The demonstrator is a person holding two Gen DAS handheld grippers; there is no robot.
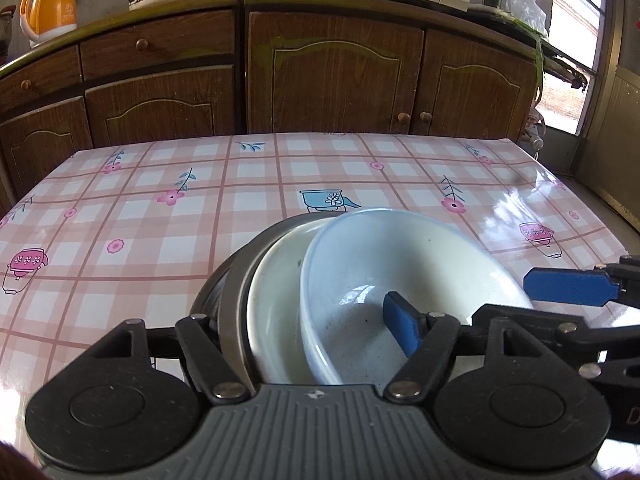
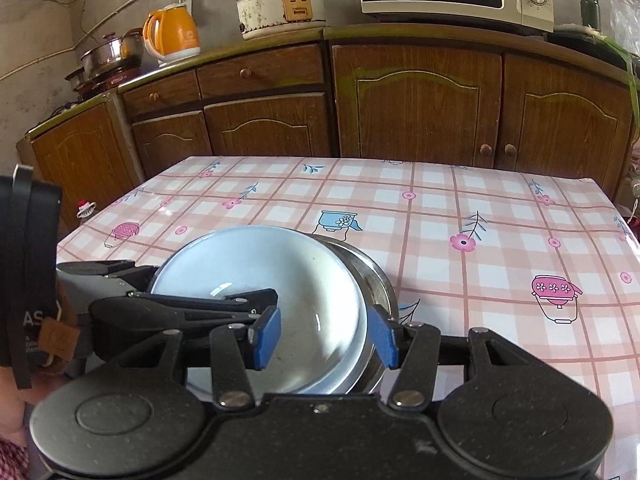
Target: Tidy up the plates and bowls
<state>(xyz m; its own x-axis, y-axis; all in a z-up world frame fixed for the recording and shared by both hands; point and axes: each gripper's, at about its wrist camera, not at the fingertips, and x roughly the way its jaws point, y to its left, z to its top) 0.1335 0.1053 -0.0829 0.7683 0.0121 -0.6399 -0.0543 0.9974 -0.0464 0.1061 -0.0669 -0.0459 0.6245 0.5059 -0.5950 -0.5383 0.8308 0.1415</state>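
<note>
A: Where does the white bowl (image 1: 384,276) sit?

B: Tilted in a second white bowl (image 1: 276,304), inside a metal basin (image 1: 232,300) on the table (image 1: 120,208).

A: Grippers?

B: The left gripper (image 1: 304,332) is open, one pad inside the bowl. The right gripper (image 2: 326,336) straddles the rim; contact cannot be told. Nesting is judged unfinished.

White bowl (image 1: 400,264), pink-checked tablecloth (image 1: 160,216)

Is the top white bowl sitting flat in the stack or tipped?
Tipped. The top white bowl leans on the white dish beneath, rims not parallel, above the metal bowl.
</note>
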